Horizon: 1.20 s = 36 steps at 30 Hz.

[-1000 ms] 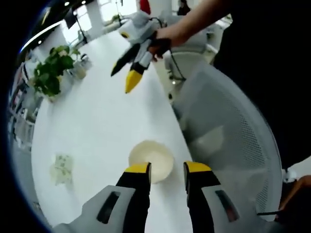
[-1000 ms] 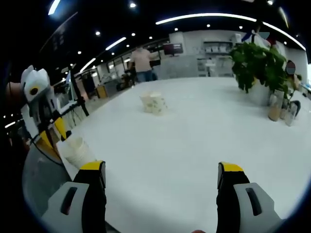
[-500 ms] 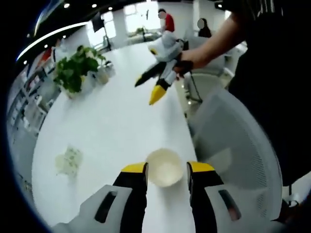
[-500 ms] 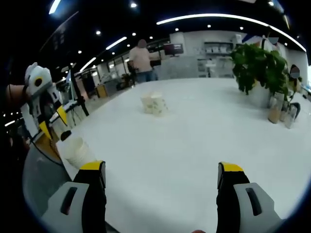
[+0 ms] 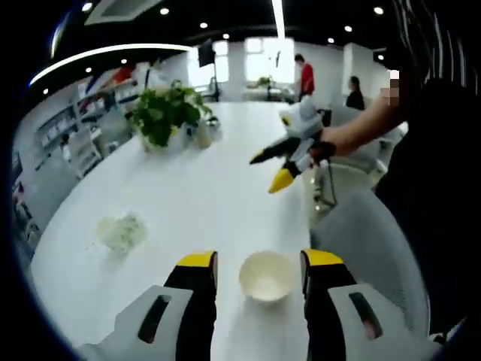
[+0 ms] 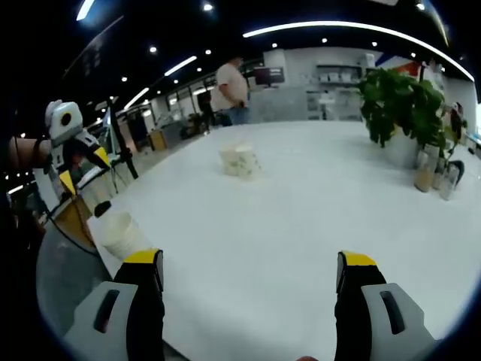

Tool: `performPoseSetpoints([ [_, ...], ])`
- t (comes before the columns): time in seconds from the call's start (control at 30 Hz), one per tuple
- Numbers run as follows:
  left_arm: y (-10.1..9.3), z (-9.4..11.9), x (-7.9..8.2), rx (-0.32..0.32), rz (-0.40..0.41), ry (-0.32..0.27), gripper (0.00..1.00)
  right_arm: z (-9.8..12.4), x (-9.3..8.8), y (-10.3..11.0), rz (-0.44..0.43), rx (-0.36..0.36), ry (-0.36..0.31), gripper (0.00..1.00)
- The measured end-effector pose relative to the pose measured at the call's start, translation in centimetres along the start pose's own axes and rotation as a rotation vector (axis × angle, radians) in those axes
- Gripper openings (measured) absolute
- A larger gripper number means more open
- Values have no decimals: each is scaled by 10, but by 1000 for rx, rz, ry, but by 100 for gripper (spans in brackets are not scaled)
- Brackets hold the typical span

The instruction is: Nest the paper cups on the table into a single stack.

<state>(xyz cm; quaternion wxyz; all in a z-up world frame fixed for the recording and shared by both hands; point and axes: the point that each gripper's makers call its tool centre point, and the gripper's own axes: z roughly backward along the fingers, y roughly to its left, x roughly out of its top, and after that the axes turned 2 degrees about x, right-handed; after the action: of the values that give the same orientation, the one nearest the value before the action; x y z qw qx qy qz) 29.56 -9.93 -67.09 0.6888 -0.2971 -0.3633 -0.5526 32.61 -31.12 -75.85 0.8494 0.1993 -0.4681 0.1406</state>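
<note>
Two cups: I see a plain white paper cup [image 5: 267,277] and a patterned paper cup [image 5: 120,232], both on the white table [image 5: 203,195].
Plain cup: it stands at the table's near edge, mouth up, and in my left gripper view it lies between the jaws of my left tongs [image 5: 259,263]. I cannot tell if the jaws touch it.
Same cup, other view: my right gripper view shows it [image 6: 124,235] from the side, at the table's left edge, just beside the left jaw of my right tongs [image 6: 248,271].
Patterned cup: it is well apart from the plain one, more to the middle of the table; the right gripper view shows it [image 6: 239,161] far ahead.
Left tongs: jaws parted, a little wider than the cup.
Right tongs: jaws wide apart, nothing between them, above the table.
Across views: each view shows the other tongs held in my hand, the right one [image 5: 289,154] and the left one [image 6: 71,147].
Plant: a potted plant [image 5: 169,113] stands near the far edge of the table.
Chair: a grey mesh chair [image 5: 368,256] stands beside the near edge.
</note>
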Motion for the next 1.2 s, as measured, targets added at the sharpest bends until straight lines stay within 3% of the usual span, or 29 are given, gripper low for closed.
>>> performPoseSetpoints([
  [0.1,7,6,7,32,74,-73,47,0,0,0,4,-1,1,94],
  [0.23,14,10,3,69,125,-111,50,0,-2,2,6,0,4,94],
  [0.43,22,19,-6,129,137,-124,56,0,-3,6,11,5,8,94],
  [0.63,34,28,-5,192,204,-196,63,-1,1,7,20,8,12,94],
  [0.87,40,35,-13,253,245,-218,77,-2,6,9,39,17,17,94],
  [1.2,47,46,-24,317,282,-236,83,-2,9,14,54,31,26,94],
])
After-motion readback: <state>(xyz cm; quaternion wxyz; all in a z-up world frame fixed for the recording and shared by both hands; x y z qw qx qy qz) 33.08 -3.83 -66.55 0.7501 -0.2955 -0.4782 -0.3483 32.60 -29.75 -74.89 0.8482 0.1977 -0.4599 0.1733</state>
